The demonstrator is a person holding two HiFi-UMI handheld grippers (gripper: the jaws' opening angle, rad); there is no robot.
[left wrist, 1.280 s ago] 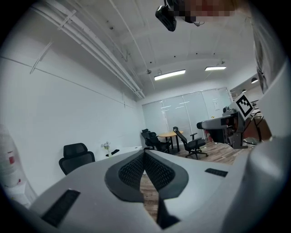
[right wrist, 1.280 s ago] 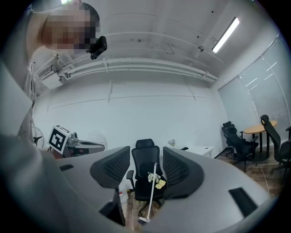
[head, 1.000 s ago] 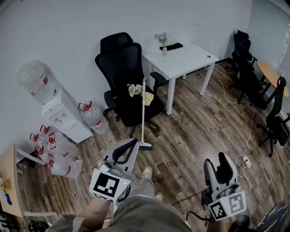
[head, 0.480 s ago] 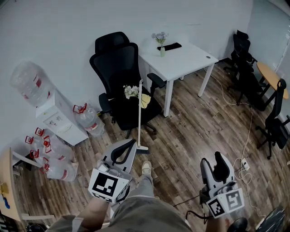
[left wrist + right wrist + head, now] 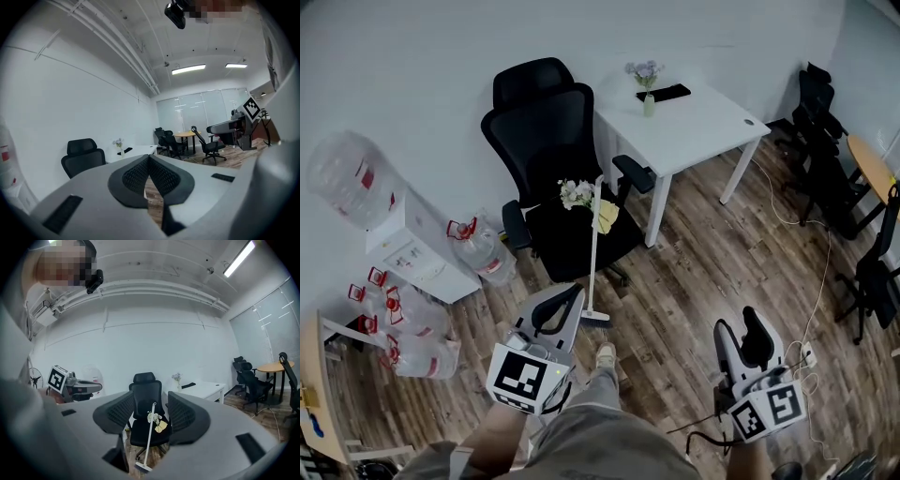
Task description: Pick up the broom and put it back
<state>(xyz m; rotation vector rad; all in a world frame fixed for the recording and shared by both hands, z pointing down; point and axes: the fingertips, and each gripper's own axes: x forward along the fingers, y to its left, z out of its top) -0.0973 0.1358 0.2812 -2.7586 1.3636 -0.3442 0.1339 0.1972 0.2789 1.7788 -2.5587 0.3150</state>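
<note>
Wood planks of the floor (image 5: 694,281) fill the head view. The broom (image 5: 595,253) stands on them, bristles down, its handle leaning on the seat of a black office chair (image 5: 548,131). Neither tool touches it. My left gripper (image 5: 570,302) hangs near the bristle end with its jaws together, and my right gripper (image 5: 741,330) sits well apart to the right with its jaws wide. I judge the task barely begun: both the pick-up and the putting back are left to do. On the white counter (image 5: 703,131) a small vase (image 5: 649,103) holds flowers. By the wall on the left, a big water jug (image 5: 342,173) sits on a dispenser (image 5: 417,248), and more jugs (image 5: 478,246) lie on the floor. Their walls are clear, but I cannot tell whether any water is in them.

From the left gripper view, the left gripper (image 5: 149,171) has its pads meeting with nothing between them. The chair (image 5: 84,157) and counter (image 5: 136,151) lie beyond, and the broom does not show.

From the right gripper view, the right gripper (image 5: 150,416) is spread wide and empty. The broom (image 5: 150,439) is framed in the gap, far off, against the chair (image 5: 144,390).
</note>
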